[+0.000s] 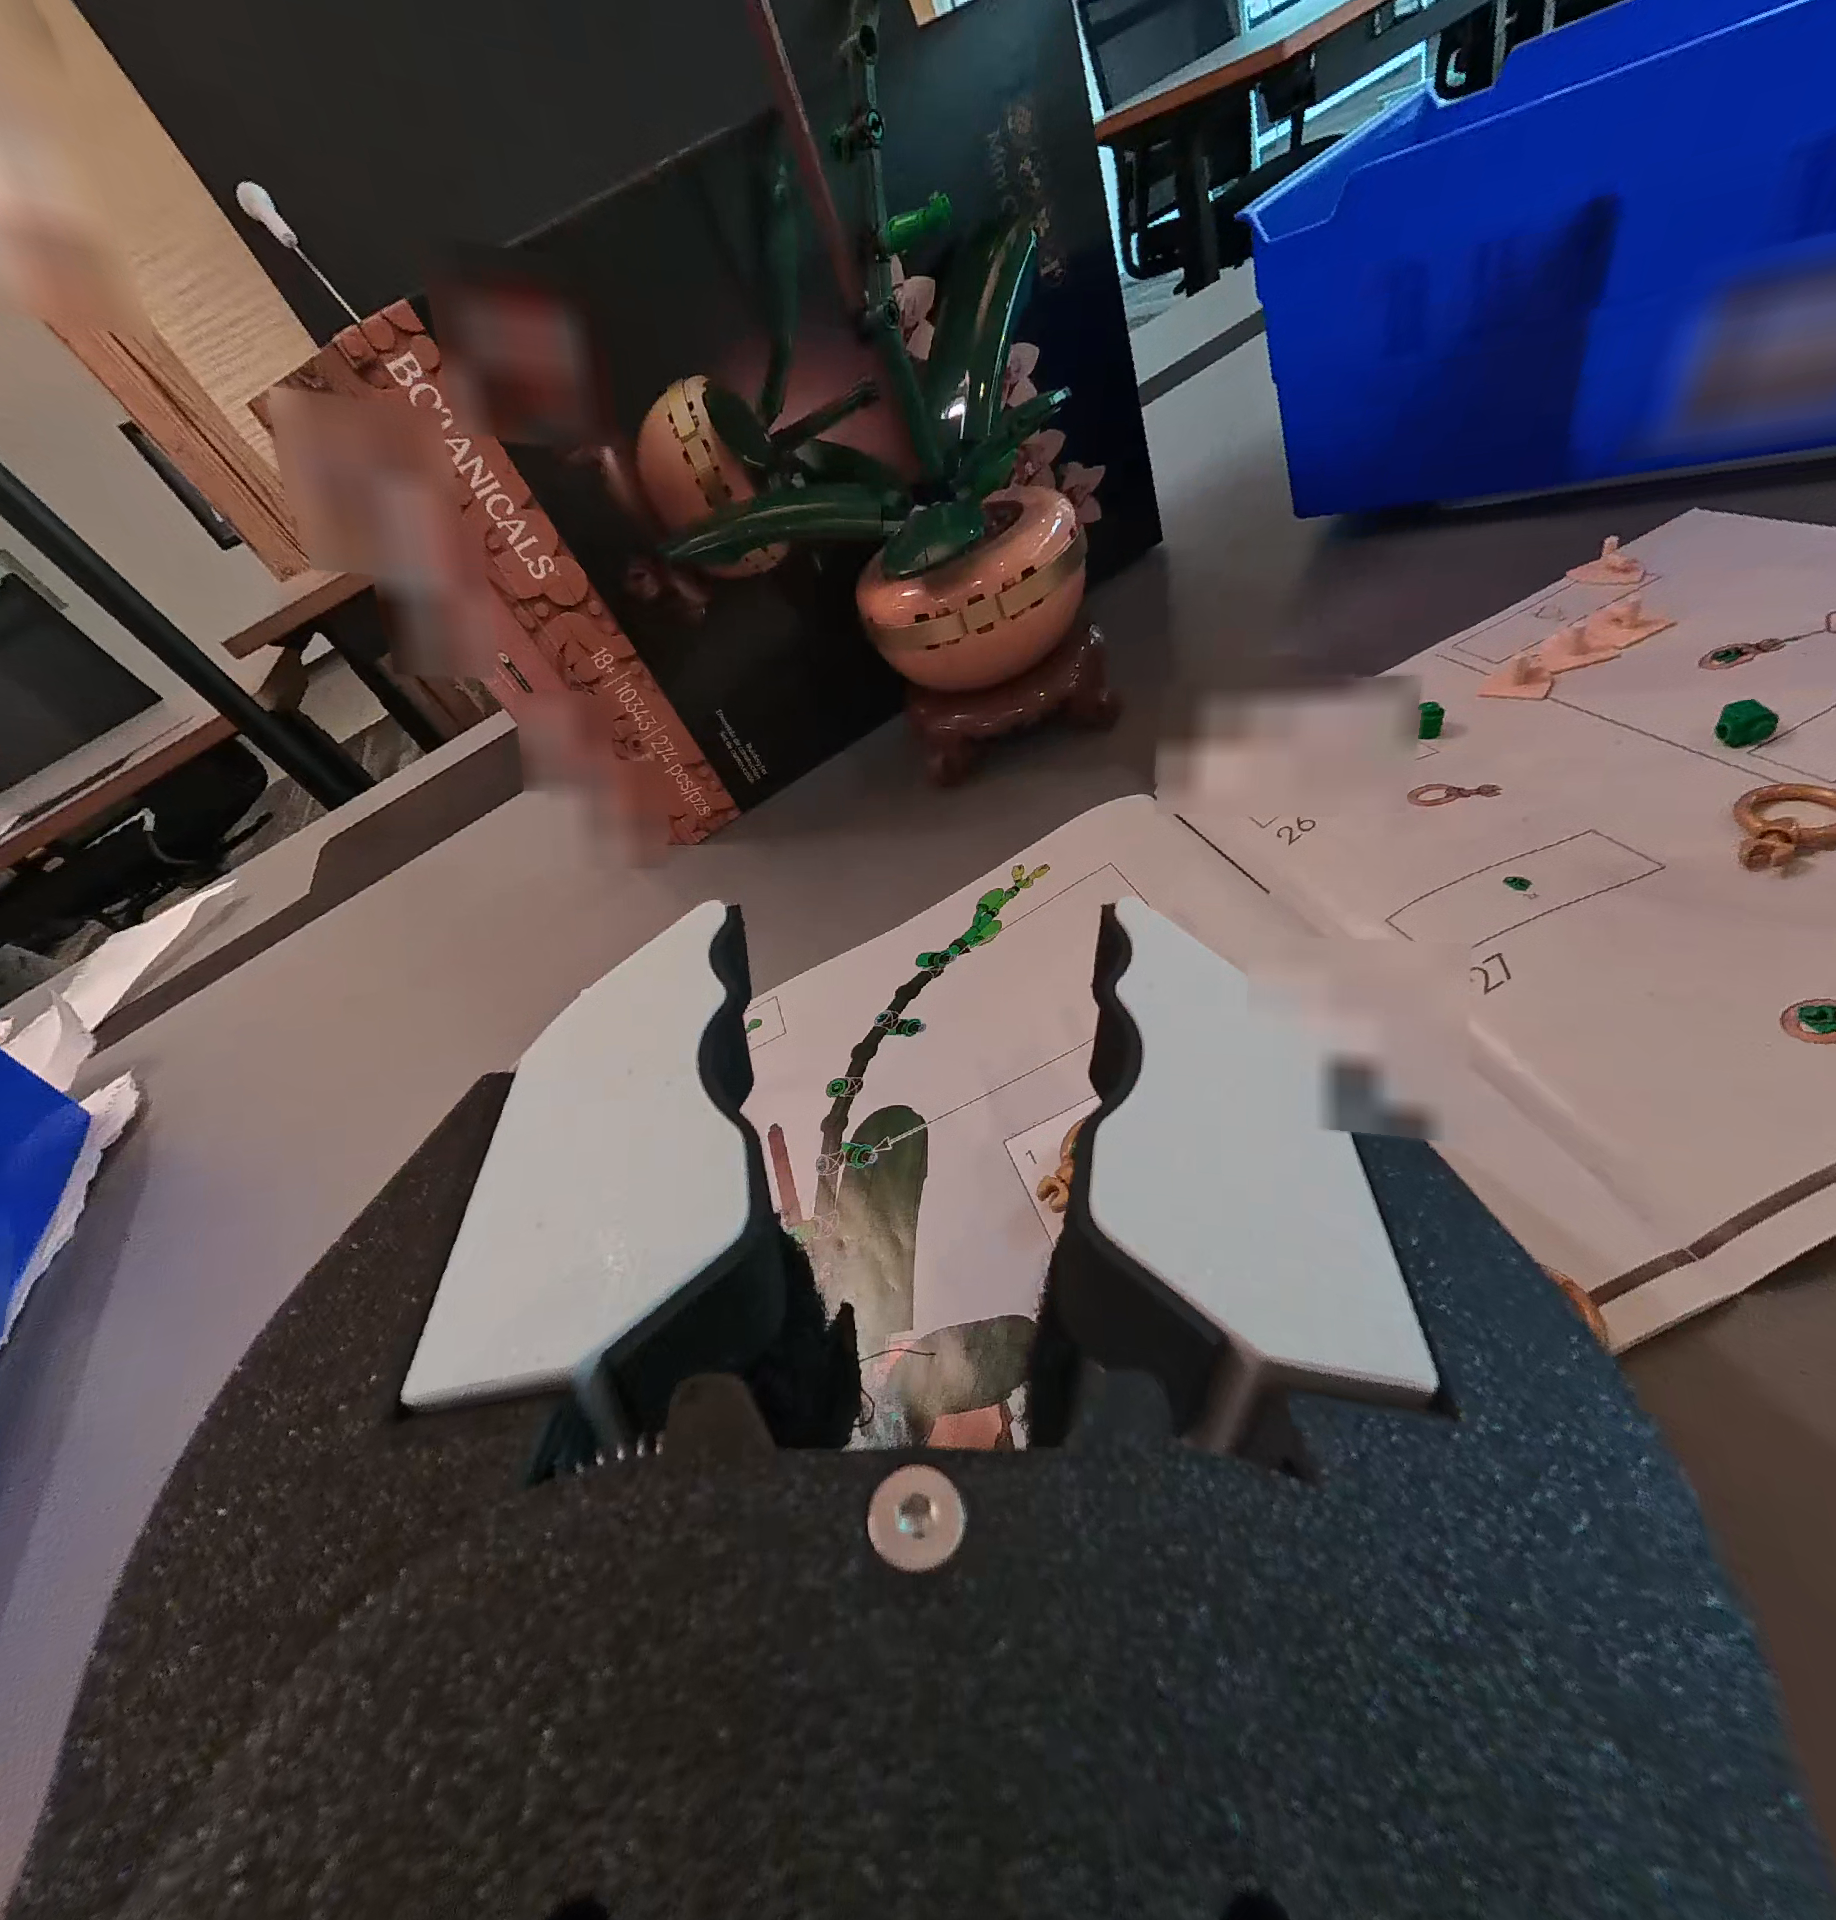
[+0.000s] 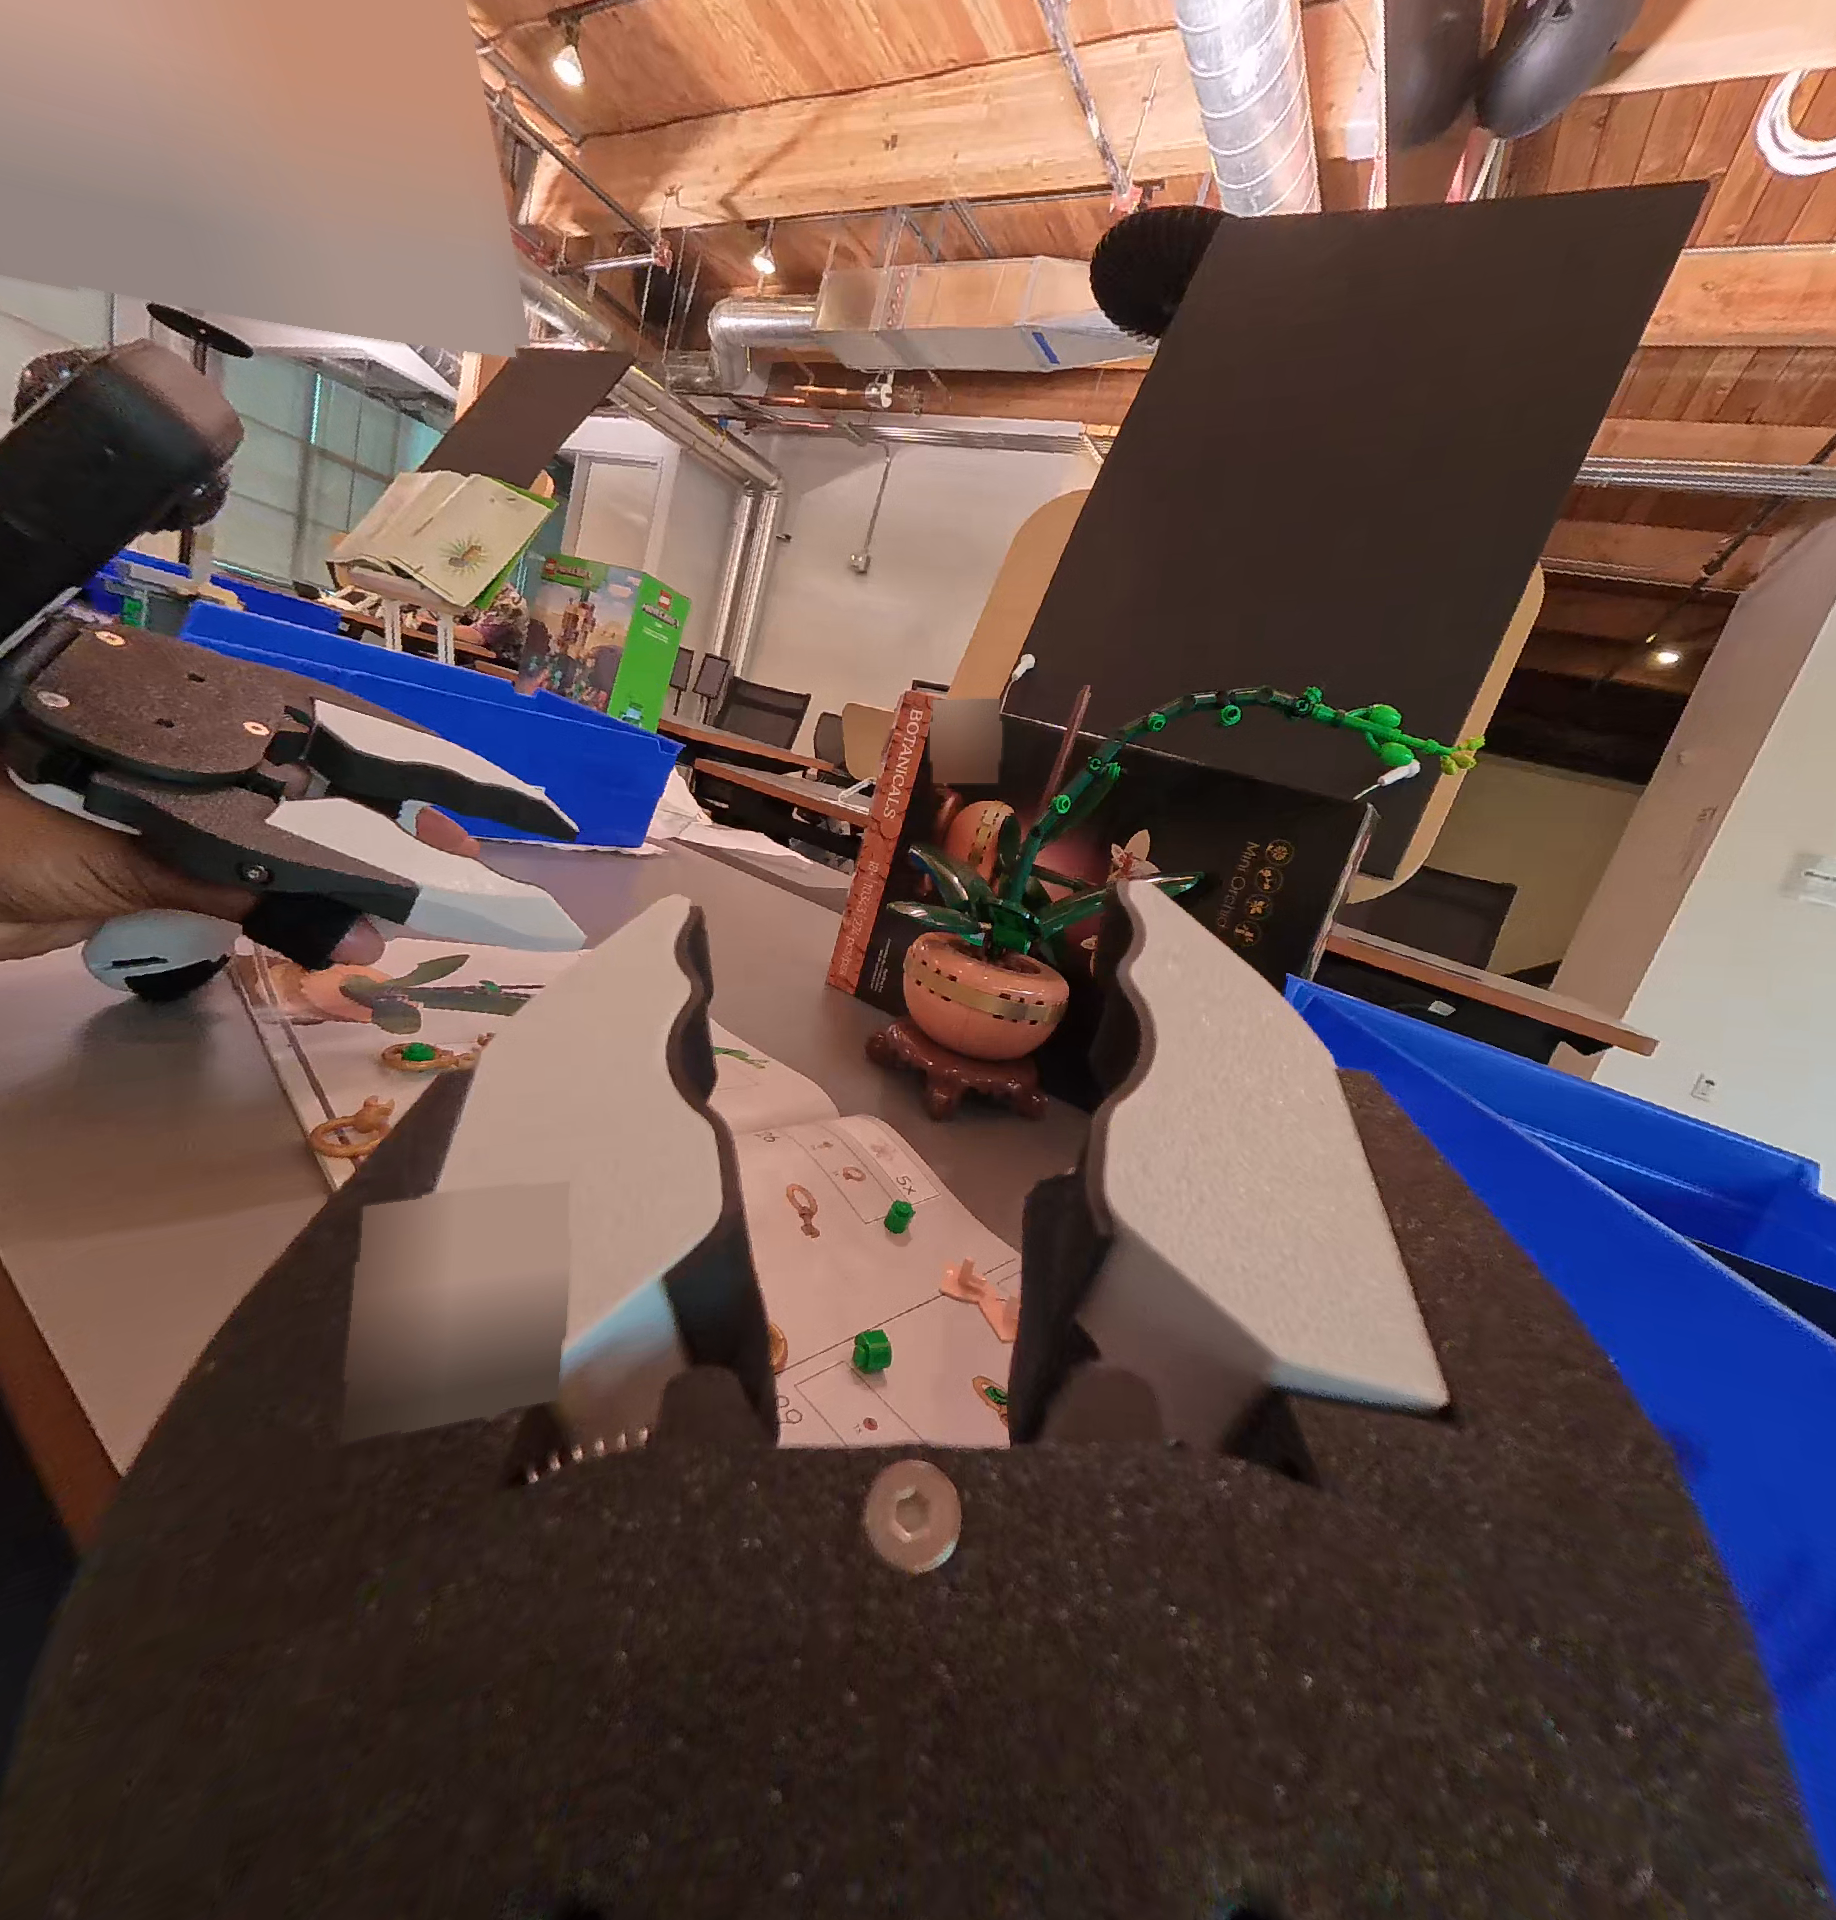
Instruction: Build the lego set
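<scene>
Blue bins [image 1: 1516,343], torn paper [image 1: 93,997]

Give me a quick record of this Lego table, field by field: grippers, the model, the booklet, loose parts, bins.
left gripper: open, empty, above the booklet
right gripper: open, empty
orchid model: upright in pink pot, in front of the set box
instruction booklet: open flat on the table
loose parts: green pieces, gold ring, pink pieces, all on the booklet
blue bin: behind the booklet

A grey table [image 1: 1309,436] carries an open instruction booklet [image 1: 1579,935] near its middle. Behind the booklet stand the potted lego plant [image 1: 971,613] and the set's box [image 1: 623,582]. A blue bin [image 1: 1558,312] sits toward the right edge, torn white paper [image 1: 114,997] toward the left.
</scene>
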